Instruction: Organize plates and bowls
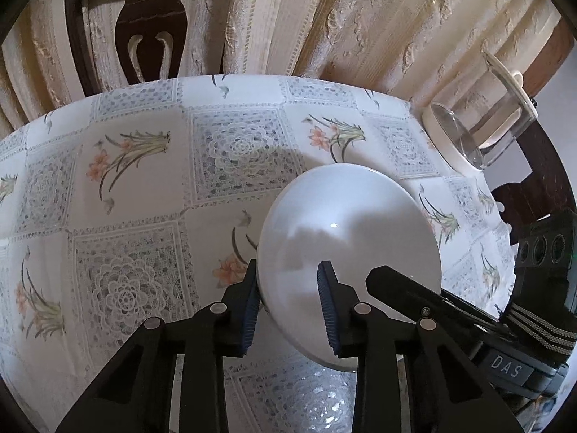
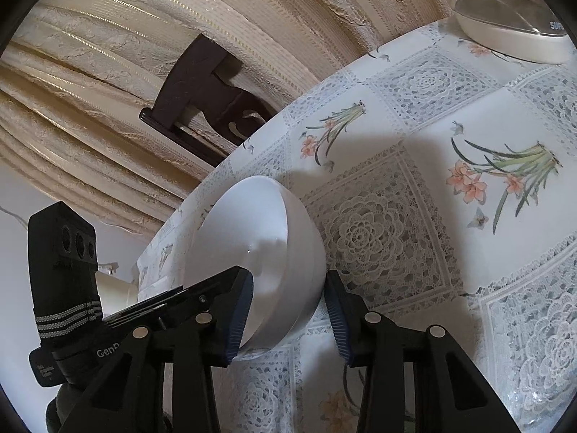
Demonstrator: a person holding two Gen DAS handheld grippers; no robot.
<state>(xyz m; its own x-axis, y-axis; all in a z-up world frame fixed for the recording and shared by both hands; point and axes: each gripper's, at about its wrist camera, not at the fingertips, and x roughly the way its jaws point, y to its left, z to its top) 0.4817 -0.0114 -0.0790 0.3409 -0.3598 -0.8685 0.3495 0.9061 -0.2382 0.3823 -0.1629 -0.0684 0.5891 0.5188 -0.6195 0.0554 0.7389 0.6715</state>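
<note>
Holding one white bowl (image 1: 346, 252) between both tools, tipped on its side above the table (image 1: 144, 166).

- Left gripper (image 1: 288, 310): jaws straddle the bowl rim, one finger against the outer wall, the other inside the cavity. Gap is narrow, and it looks clamped on the wall.
- Right gripper (image 2: 286, 319): jaws set wider. Left finger sits inside the bowl (image 2: 259, 252), right finger on the outside wall. I cannot tell if the pads are actually pressing.
- In the left view the right gripper's finger (image 1: 396, 285) reaches in over the bowl rim, so both tools are on the same bowl.

Progress, my read: early or mid-task. No stack of plates or bowls appears in either view, so nothing confirms any organizing is done. This bowl still needs a resting place.

Surface: round table under a glossy tablecloth (image 2: 378, 223) printed with lace squares and orange flowers. Beyond the bowl, near the far table edge, sits a cream-based appliance with a clear jug (image 1: 479, 119). The rest of the cloth around the bowl is bare.

Room: cream embossed curtains (image 1: 324, 18) behind the table, dark carved wooden chair (image 1: 144, 36) at its far side.
</note>
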